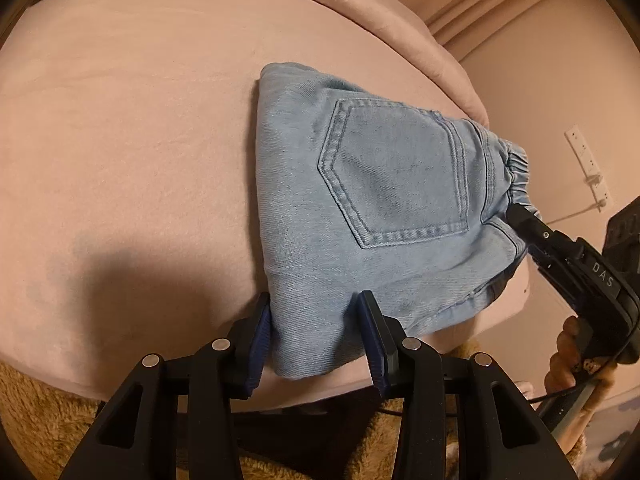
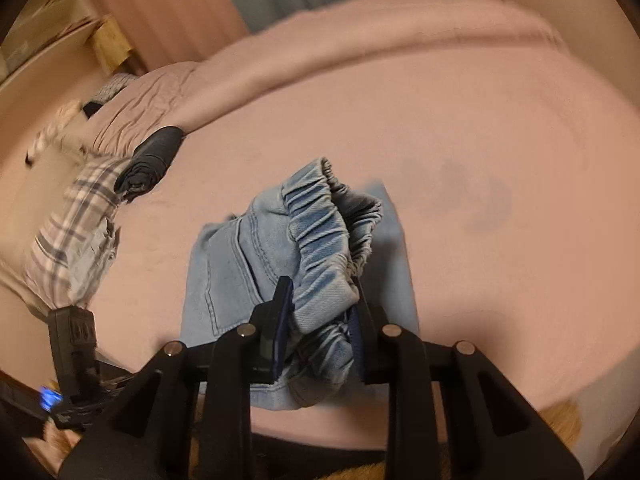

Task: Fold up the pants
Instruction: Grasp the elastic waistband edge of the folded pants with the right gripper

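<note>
Evidently soft, thick denim pants [image 1: 360,200] are pinched at the folded corner by the left gripper [image 1: 316,332] and at the bunched elastic waistband [image 2: 320,240] by the right gripper [image 2: 320,320].

Pink bed sheet [image 1: 132,152]: smooth, covers the bed. Pink duvet [image 2: 360,36]: bunched along the far side of the bed. Plaid cloth [image 2: 76,224]: crumpled, near the bed's edge. Dark rolled item [image 2: 150,164]: just beside the plaid cloth, kind unclear. White power strip [image 1: 588,164]: on the pink wall, with a cord. Brown fuzzy fabric [image 1: 36,412]: below the bed's near edge.
</note>
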A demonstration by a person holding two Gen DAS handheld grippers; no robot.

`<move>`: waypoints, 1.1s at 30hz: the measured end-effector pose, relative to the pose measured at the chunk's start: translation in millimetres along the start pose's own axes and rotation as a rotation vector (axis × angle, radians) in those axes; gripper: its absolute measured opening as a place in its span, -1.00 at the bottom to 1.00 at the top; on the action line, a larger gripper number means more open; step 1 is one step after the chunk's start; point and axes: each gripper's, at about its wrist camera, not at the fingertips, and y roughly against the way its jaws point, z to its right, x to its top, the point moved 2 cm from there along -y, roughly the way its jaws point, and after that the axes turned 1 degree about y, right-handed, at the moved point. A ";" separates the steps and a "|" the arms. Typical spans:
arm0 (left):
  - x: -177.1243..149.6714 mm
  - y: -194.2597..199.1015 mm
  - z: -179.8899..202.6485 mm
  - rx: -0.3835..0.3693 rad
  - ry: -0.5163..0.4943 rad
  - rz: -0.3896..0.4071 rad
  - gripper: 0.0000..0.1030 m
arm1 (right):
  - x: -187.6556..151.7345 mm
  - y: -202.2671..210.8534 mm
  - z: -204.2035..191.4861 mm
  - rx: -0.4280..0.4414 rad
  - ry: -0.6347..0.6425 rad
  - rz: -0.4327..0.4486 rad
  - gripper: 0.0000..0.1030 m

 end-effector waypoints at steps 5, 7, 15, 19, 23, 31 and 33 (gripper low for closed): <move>-1.4 -6.9 0.3 0.014 -0.005 -0.020 -0.19 | -19.5 -50.4 24.6 -0.153 -0.026 -0.147 -0.44; -1.4 -8.1 1.2 0.033 -0.021 -0.020 -0.17 | -27.7 -54.9 34.4 -0.124 -0.048 -0.131 -0.42; -2.4 -10.9 1.5 0.048 -0.026 -0.020 -0.16 | -26.6 -58.1 44.1 -0.116 -0.109 -0.132 -0.05; -2.4 -11.6 0.5 0.051 -0.028 -0.023 -0.16 | -26.7 -56.2 46.6 -0.114 -0.119 -0.134 -0.03; -1.5 -11.6 0.8 0.052 -0.030 -0.023 -0.16 | -34.5 -47.2 50.9 -0.123 -0.113 -0.134 0.01; -0.4 -13.2 4.1 0.058 -0.032 -0.021 -0.16 | -33.4 -43.9 59.8 -0.128 -0.117 -0.136 0.09; -0.7 -13.1 4.2 0.059 -0.032 -0.021 -0.16 | -33.5 -44.0 60.2 -0.129 -0.116 -0.136 0.11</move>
